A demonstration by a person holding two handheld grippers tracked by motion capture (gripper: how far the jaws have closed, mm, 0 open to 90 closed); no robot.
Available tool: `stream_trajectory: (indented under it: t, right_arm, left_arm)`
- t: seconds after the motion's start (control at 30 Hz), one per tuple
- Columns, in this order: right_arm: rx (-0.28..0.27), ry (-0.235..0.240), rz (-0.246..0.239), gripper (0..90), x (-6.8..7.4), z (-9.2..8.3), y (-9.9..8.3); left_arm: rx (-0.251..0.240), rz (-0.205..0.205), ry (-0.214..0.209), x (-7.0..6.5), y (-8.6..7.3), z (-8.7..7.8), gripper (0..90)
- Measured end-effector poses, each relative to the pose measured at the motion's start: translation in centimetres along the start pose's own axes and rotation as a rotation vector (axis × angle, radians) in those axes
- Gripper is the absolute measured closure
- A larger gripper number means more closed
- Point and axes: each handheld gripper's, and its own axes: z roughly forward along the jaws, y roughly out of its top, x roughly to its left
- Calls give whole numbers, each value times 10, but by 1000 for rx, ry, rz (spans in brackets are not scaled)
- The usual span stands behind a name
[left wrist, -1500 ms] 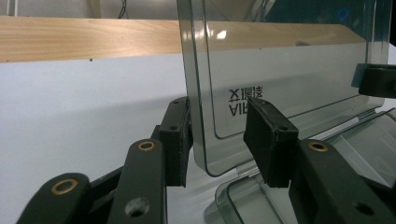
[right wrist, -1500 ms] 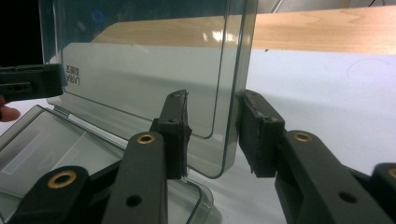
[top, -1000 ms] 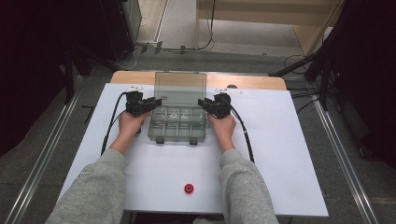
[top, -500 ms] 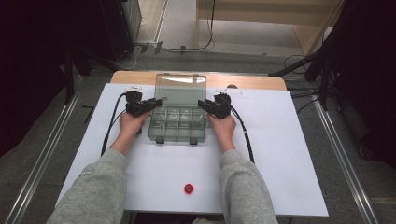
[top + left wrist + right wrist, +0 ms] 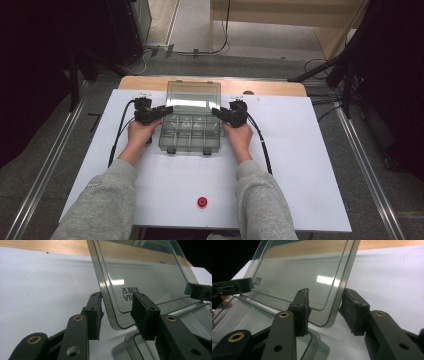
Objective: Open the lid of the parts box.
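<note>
Now each hand-held gripper, left point(image 5: 167, 108) and right point(image 5: 216, 111), stands open around a side edge of the raised lid point(image 5: 193, 95), pads apart from it; the right jaws have just been opening. The box point(image 5: 190, 132) rests between them on the table point(image 5: 300, 165), so the lid probably stays up by itself.

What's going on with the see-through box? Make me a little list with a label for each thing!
box: clear plastic organiser box with small compartments, on the white table
lid: lid raised, standing tilted up behind the tray
left gripper: left gripper has jaws either side of the lid's corner edge, just been opening, pads not pressing
right gripper: right gripper has jaws around the lid's other corner, just been opening, gap showing
other thing: small red round object near the front edge
</note>
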Motion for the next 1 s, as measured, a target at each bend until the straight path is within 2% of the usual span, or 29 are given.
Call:
stream_trajectory:
  t: [0.47, 0.87, 1.0]
  right_arm:
    - [5, 1, 11, 553, -2, 0, 0]
    - [4, -16, -4, 542, 0, 0, 0]
    - [8, -28, -22, 541, 1, 0, 1]
  left_arm:
    - [3, -24, -6, 1, 0, 1, 591]
    - [2, -23, -2, 1, 0, 1, 587]
    - [0, -22, -2, 1, 0, 0, 587]
